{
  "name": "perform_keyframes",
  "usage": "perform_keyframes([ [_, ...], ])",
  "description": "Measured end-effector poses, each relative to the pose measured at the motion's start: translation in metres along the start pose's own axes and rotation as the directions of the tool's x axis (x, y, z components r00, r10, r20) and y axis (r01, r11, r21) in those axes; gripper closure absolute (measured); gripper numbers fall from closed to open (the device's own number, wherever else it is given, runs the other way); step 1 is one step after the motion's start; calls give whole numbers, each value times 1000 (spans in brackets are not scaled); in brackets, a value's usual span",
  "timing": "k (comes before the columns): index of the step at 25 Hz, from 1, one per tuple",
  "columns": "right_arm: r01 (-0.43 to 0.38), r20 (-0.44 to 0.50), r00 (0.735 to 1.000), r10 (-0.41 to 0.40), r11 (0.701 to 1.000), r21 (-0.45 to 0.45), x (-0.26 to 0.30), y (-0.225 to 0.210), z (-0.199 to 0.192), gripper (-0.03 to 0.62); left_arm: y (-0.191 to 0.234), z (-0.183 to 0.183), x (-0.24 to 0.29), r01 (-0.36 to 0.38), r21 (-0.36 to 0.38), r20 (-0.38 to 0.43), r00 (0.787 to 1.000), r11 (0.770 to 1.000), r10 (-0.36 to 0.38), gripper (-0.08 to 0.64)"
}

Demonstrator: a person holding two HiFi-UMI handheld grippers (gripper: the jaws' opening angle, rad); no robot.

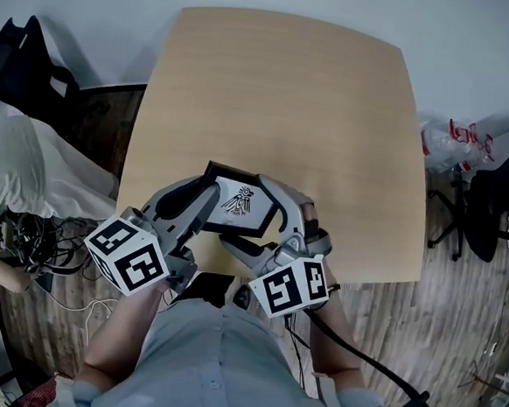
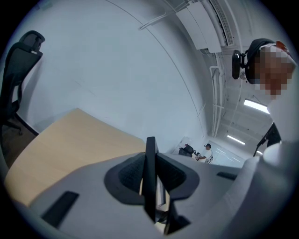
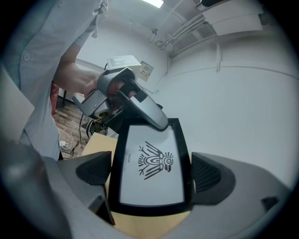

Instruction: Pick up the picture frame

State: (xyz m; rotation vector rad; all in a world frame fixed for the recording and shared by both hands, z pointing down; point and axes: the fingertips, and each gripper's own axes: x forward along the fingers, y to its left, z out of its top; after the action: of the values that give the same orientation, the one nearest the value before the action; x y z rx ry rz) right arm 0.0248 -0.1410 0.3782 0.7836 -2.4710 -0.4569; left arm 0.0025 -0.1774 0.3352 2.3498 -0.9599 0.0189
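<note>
Left tool (image 2: 150,179): jaws nearly together, pads (image 2: 128,175) clamped on a thin black edge seen end-on. This is the picture frame (image 1: 241,202), pinched through its thickness at its left side.

Right tool (image 3: 152,173): jaws set wide, spanning the frame across its width. Both side rails sit against its pads, so it reads as gripping too, though contact at the left pad is less plain. The bird-like print faces its camera.

Frame: between the two tools, over the near edge of the desk (image 1: 280,95), just ahead of the person's chest. It is tilted. Desk shows beneath its near rail in the right gripper view, so it looks carried rather than lying flat; full clearance not confirmed.

Step, as judged: grasp made, lift in hand. The next move calls for both hands to rise together at one pace with no twist between them. The left pinch is on a narrow edge and could slip or lever the frame.
</note>
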Motion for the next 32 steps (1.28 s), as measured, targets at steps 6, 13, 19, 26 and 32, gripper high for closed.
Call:
perform_keyframes([
  [6, 17, -4, 1000, -17, 1000, 5, -9, 0, -8, 61, -3, 16, -2, -22, 27, 61, 998, 999, 21, 491],
  [13, 38, 21, 999, -40, 998, 52, -16, -5, -7, 61, -3, 22, -4, -40, 57, 85, 996, 998, 35, 492],
  [19, 21, 30, 999, -24, 997, 74, -19, -1, -6, 61, -1, 26, -6, -59, 59, 107, 993, 996, 53, 494],
  [26, 13, 66, 998, -22, 991, 133, -25, -5, -3, 61, 1, 31, -6, -75, 78, 123, 990, 994, 65, 494],
  [32, 4, 118, 993, -30, 976, 216, -39, -14, 4, 63, -4, 36, -7, -87, 112, 139, 988, 990, 71, 494],
])
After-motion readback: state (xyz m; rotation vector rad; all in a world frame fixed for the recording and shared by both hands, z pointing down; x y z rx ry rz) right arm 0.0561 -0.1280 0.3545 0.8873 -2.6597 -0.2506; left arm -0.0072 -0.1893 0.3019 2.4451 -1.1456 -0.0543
